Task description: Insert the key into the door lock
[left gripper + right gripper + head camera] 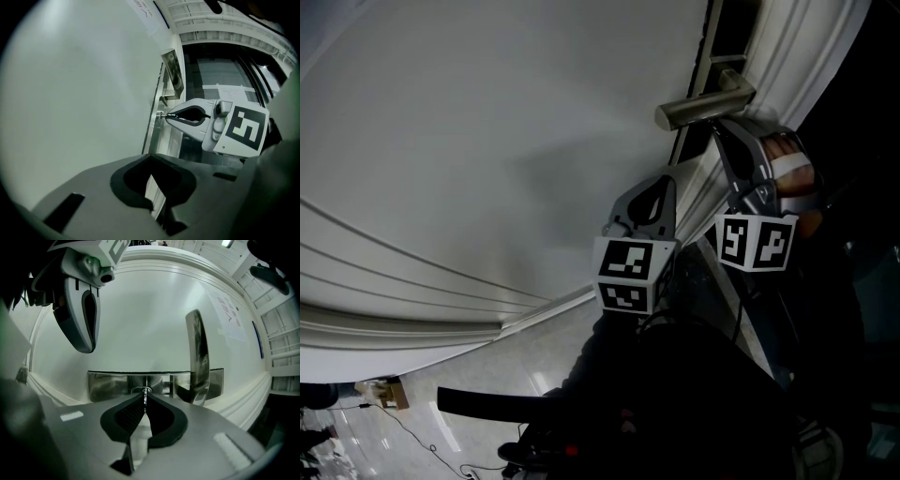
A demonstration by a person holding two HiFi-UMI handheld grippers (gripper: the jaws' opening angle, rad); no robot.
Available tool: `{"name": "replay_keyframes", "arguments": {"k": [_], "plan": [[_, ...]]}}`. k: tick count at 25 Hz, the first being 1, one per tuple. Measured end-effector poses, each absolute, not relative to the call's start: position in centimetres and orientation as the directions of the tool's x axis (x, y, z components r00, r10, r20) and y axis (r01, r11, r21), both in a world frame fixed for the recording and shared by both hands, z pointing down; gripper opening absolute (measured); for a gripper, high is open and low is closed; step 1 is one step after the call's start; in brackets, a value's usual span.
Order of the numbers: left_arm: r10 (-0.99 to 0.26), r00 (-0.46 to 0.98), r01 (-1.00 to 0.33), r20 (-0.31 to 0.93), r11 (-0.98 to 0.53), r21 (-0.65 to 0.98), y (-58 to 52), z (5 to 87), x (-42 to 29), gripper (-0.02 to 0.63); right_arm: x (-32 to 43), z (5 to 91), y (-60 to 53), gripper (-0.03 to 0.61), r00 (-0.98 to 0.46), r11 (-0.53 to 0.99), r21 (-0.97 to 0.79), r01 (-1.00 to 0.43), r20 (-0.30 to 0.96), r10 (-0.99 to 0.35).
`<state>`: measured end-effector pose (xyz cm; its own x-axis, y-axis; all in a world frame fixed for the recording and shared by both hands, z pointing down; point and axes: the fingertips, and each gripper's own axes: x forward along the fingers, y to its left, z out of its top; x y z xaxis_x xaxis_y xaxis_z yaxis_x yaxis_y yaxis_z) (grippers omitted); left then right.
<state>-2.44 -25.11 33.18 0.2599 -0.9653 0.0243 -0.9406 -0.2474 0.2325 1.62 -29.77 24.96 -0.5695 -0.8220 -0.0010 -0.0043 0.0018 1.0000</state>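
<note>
In the right gripper view my right gripper [144, 401] is shut on a thin metal key [145, 397]. The key's tip is at the round keyhole [142, 390] in the steel lock plate [108, 383] on the white door [487, 141]. The lever handle [198, 352] stands just right of the keyhole. In the left gripper view the key [162, 114] touches the plate at the door's edge. My left gripper [157, 212] is shut on nothing and hovers left of the right one, a little off the door. In the head view both grippers [661, 185] [724, 124] sit below the handle [705, 105].
A person's hand [792, 169] holds the right gripper. The door frame mouldings [797, 56] run beside the lock edge. A paper notice [229, 317] is stuck on the door. Glossy floor [516, 375] with cables [412, 431] lies below.
</note>
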Motion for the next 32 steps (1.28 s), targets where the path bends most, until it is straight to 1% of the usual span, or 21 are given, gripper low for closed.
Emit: {"name": "replay_keyframes", "arguments": {"k": [32], "plan": [[-0.962,0.270,-0.938,0.026,-0.257,0.234,-25.18,33.36,-2.52,0.002,1.52,25.14,-30.18,0.012,-0.550,-0.007,1.000,0.013,0.001,-0.835]]}}
